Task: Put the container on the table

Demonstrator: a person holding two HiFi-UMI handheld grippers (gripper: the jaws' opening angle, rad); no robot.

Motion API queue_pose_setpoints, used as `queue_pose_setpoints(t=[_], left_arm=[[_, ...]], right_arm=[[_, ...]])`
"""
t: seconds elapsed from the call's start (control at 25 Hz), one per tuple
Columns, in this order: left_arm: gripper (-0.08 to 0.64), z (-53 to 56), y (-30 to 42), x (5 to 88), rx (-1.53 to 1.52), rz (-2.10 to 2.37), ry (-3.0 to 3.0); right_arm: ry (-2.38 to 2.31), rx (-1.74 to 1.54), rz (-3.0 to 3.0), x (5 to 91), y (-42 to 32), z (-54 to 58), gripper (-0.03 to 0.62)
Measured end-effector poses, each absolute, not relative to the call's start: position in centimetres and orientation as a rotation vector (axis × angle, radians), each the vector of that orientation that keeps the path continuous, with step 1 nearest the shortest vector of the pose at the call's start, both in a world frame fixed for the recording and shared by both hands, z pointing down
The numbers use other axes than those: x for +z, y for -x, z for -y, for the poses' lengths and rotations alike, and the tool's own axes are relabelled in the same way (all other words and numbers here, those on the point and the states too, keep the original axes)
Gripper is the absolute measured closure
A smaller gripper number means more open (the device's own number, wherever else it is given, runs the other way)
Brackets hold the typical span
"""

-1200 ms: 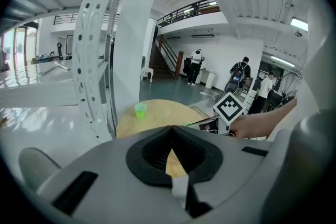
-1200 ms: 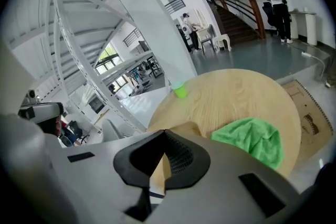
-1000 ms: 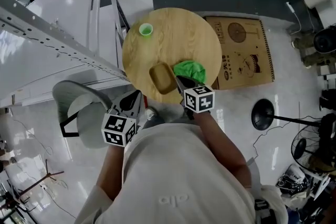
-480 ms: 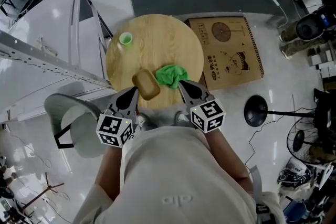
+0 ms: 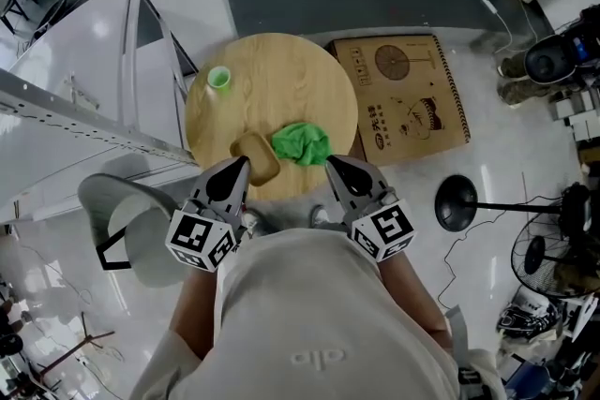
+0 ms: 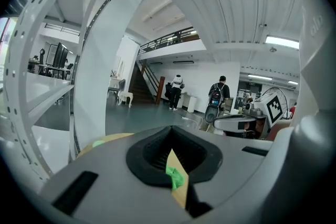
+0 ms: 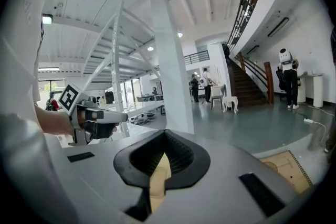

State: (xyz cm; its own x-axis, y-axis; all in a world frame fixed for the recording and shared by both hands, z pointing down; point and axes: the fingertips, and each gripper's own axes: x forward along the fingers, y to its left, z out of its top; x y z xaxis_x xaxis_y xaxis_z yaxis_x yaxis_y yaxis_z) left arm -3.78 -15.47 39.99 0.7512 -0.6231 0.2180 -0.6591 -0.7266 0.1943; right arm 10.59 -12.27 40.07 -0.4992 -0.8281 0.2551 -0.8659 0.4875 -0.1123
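A glossy white floor fills most of the head view, with a darker floor strip along the top edge. A round wooden bench [image 5: 281, 75] sits slightly left of centre in the upper half. On the floor just right of it lies a flat cardboard box [image 5: 405, 98]. A grey chair [image 5: 141, 229] stands at the lower left, and a black round stand base [image 5: 457, 204] is at the right of the frame.

The container [image 5: 255, 156], a shallow brown dish, rests on the bench close to its lower edge. A crumpled green cloth [image 5: 300, 143] lies just to its right; we cannot tell whether the two touch. A small green cup [image 5: 218, 78] stands well apart from them, near the bench's upper-left edge.

We see the left hand-held gripper [image 5: 234, 171] just below the container, its tip pointing at the bench edge. Its jaws are drawn together with nothing between them. In its own view only a thin sliver of wood and green cloth shows past them.

The right hand-held gripper [image 5: 337, 171] sits below and right of the cloth. Its jaws are likewise closed and empty, with only a strip of pale wood visible beyond them. Neither hand-held gripper touches the container.
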Motion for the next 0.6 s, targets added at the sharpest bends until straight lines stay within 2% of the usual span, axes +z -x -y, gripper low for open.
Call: queue_pose_setpoints(t=[0.6], left_arm=[[0.543,15.14,2.9,39.15,0.214,0.996,-2.724]], right_arm=[[-1.459,0.304,2.601,38.8,-10.71,12.04,0.566]])
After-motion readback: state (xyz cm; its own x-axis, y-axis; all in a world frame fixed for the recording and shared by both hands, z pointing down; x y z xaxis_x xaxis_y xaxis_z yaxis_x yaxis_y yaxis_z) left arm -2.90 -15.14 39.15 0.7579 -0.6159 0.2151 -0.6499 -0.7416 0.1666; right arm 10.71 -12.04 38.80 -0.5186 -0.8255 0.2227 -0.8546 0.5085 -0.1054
